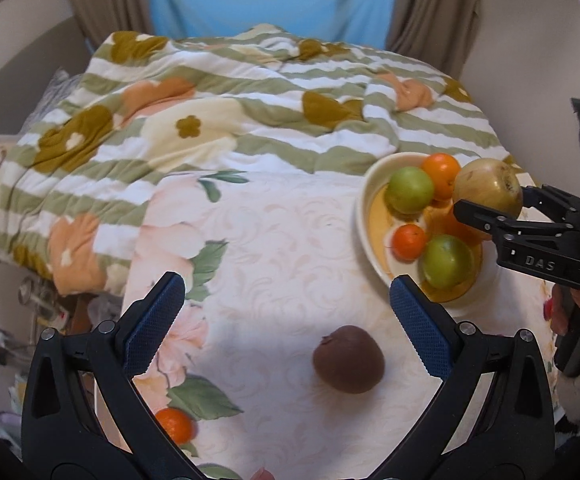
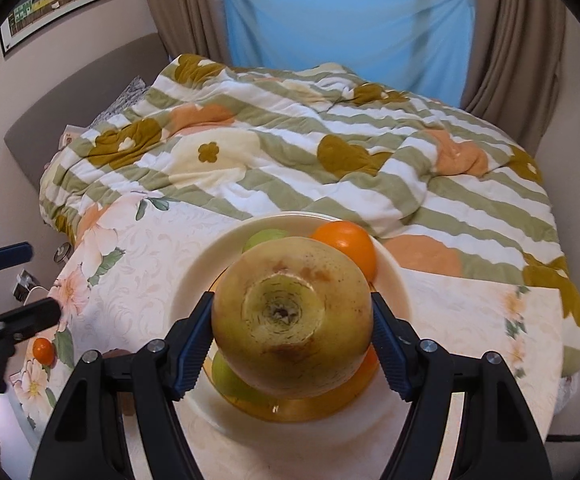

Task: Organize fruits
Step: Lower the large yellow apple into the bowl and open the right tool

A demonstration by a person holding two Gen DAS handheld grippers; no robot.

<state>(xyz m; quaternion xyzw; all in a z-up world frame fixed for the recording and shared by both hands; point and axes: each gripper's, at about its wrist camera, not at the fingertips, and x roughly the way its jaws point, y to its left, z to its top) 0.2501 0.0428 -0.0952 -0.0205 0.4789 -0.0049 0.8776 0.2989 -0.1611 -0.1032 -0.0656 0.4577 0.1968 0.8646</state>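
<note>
My right gripper [image 2: 292,340] is shut on a large yellow pomegranate [image 2: 292,316] and holds it above the cream bowl [image 2: 194,280]. The left wrist view shows the same pomegranate [image 1: 488,188] over the bowl [image 1: 364,208], which holds two green apples [image 1: 410,190] and oranges [image 1: 409,242]. My left gripper [image 1: 286,320] is open and empty above the table, with a brown kiwi [image 1: 348,359] lying between and just below its fingers. A small orange [image 1: 175,424] lies on the cloth at the lower left.
The table has a floral tablecloth [image 1: 270,240]. Behind it is a bed with a green-striped flowered quilt [image 1: 210,100]. Blue fabric and brown curtains [image 2: 506,40] hang at the back. The table's left edge drops off beside the left gripper.
</note>
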